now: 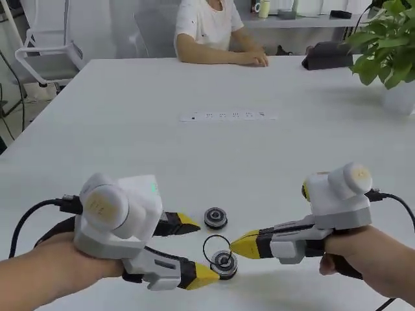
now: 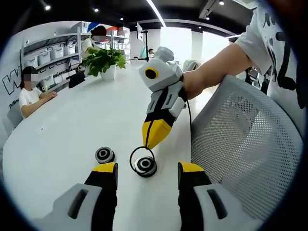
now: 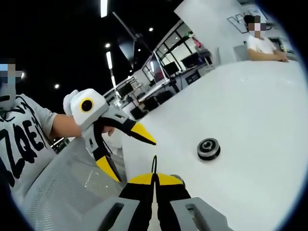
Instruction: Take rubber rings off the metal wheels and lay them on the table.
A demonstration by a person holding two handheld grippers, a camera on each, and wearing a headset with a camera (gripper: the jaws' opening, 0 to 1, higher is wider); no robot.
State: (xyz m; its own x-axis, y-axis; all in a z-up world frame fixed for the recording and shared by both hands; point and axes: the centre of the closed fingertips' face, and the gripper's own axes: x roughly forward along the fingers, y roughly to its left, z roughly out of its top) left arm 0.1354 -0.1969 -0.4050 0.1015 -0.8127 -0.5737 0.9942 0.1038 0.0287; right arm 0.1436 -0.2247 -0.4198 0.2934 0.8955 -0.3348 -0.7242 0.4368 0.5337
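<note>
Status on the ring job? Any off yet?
Done: no ring lies loose on the table. In hand: the right claw is shut on the rubber ring, holding one side up off the near wheel; the left claw is open beside it. Left: lay that ring down, then the far wheel.

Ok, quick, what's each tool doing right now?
Left tool: open, holding nothing.
Right tool: closed, pinching a rubber ring.
</note>
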